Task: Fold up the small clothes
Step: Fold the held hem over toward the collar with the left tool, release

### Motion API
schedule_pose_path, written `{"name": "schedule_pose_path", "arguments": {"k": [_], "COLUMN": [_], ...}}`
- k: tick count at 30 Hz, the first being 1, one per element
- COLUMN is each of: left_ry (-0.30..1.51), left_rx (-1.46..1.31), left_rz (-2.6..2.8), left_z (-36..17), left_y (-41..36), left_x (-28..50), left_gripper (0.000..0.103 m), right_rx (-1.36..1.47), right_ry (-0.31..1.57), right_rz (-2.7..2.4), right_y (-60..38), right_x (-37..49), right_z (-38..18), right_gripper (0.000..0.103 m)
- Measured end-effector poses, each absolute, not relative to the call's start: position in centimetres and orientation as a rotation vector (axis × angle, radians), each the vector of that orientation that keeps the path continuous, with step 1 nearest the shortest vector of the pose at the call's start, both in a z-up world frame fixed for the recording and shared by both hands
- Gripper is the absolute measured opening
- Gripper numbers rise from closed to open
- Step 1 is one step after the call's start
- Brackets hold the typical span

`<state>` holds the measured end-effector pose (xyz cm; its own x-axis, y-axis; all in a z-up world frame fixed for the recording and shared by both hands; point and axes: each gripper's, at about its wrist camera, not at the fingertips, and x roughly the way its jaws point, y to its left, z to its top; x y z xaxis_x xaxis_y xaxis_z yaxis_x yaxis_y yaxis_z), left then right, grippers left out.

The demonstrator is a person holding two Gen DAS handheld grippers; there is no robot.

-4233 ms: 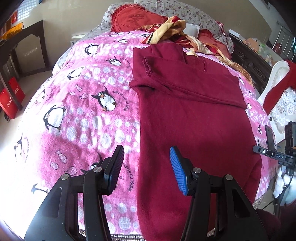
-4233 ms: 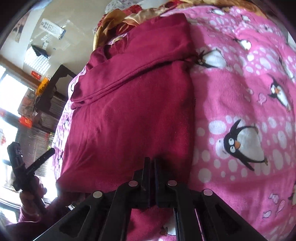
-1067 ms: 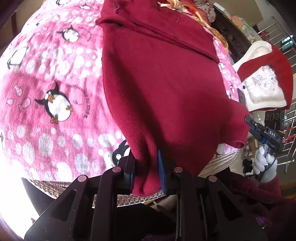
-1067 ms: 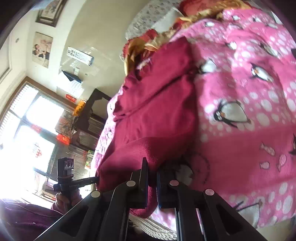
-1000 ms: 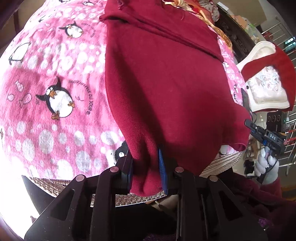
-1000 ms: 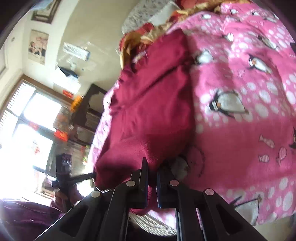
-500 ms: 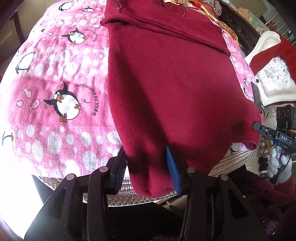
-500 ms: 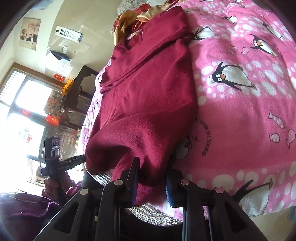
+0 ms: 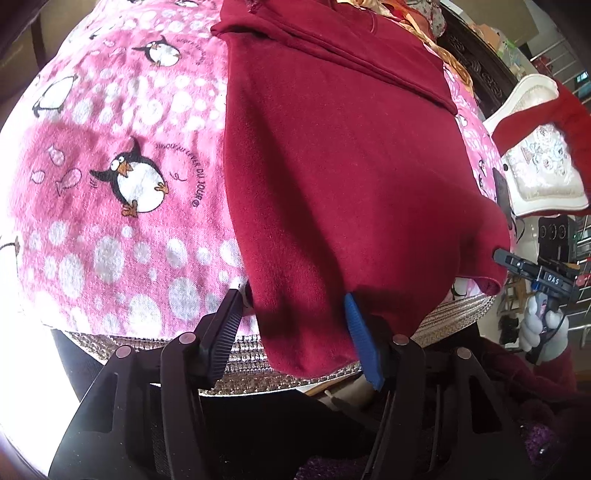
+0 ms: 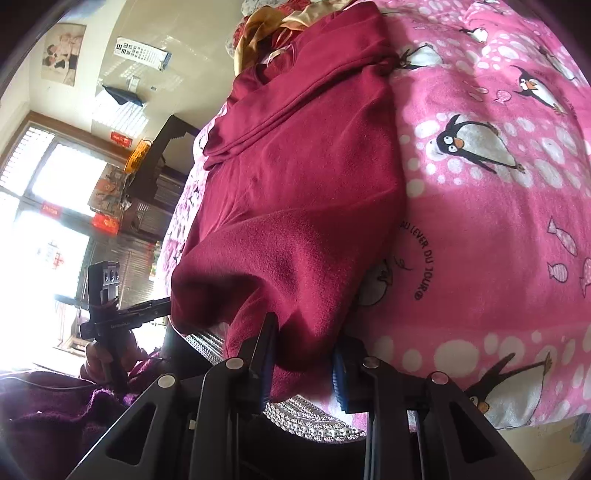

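Observation:
A dark red garment (image 9: 332, 147) (image 10: 295, 184) lies lengthwise on the pink penguin blanket (image 9: 110, 147) (image 10: 480, 221), its top part folded over at the far end. Its near hem hangs over the bed's edge. My left gripper (image 9: 295, 332) straddles the hem's left corner; its jaws are opening and the cloth hangs loose between them. My right gripper (image 10: 301, 362) stands narrowly open around the hem's right corner, the cloth slack between its pads. Each gripper also shows small in the other view: right gripper (image 9: 532, 269), left gripper (image 10: 122, 306).
A heap of yellow and red clothes (image 10: 266, 26) sits at the far end of the bed. A white chair with a red cloth (image 9: 535, 166) stands to the right of the bed. Dark wooden furniture (image 10: 166, 140) stands on the left side. A woven mat edge (image 9: 240, 354) rims the bed.
Both grippers were shut on the hem corners a second ago; their jaws have since spread and the corners hang free. The garment has settled flatter on the blanket.

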<state>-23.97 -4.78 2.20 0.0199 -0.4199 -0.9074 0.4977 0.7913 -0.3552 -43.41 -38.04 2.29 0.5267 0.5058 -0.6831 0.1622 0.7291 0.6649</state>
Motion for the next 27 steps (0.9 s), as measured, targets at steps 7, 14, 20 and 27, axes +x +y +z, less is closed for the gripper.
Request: {"name": "schedule_pose_path", "arguments": {"k": [7, 14, 20, 27], "left_ry": [1.399, 1.230, 1.093, 1.016], "left_rx": [0.063, -0.094, -0.175, -0.144], "left_rz": [-0.799, -0.852, -0.827, -0.796], "left_z": [2.5, 8.1, 11.8, 12.6], "left_y": [-5.7, -5.1, -6.7, -11.9], "left_x": [-23.6, -18.8, -11.9, -3.8], "left_gripper": [0.013, 0.011, 0.010, 0.010], "right_rx": [0.731, 0.890, 0.903, 0.890], "right_ry": [0.990, 0.800, 0.630, 0.556], "right_rz": [0.295, 0.391, 0.406, 0.326], "right_y": [-37.5, -39.3, -42.4, -47.0], "right_x": [-43.0, -41.5, -37.0, -28.7], "right_z": [2.5, 5.8, 9.8, 11.6], "right_gripper": [0.014, 0.008, 0.007, 0.007]}}
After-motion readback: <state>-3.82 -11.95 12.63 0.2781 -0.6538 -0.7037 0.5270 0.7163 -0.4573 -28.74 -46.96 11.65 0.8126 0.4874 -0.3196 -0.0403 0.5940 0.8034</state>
